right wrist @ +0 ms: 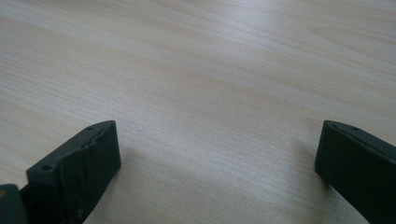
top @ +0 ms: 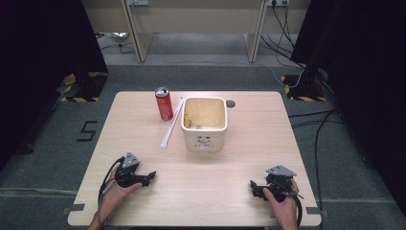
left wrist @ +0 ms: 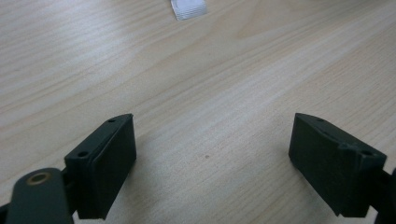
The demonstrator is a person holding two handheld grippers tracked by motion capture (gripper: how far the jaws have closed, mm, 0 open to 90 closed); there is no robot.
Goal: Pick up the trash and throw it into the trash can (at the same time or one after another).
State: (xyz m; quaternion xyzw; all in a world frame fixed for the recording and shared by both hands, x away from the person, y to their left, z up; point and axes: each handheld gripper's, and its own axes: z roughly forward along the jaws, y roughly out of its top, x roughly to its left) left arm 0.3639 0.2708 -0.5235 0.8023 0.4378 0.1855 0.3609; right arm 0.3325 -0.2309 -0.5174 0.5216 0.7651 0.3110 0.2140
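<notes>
The left gripper (top: 152, 176) and the right gripper (top: 252, 185) rest on the table (top: 239, 143), both with jaws spread and empty. The tub (top: 204, 125), can (top: 164, 104) and strip (top: 171, 123) stand well apart from the 2 grippers.

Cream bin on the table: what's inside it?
In the high view the cream bin is open-topped, with small dark and yellowish bits along its inner left wall and bottom; what they are is too small to tell. The near wall hides the front of the floor.

right gripper (right wrist: 217, 172) jaws spread wide at lower left and lower right of frame, bare light wood table (right wrist: 210, 70) between them.
</notes>
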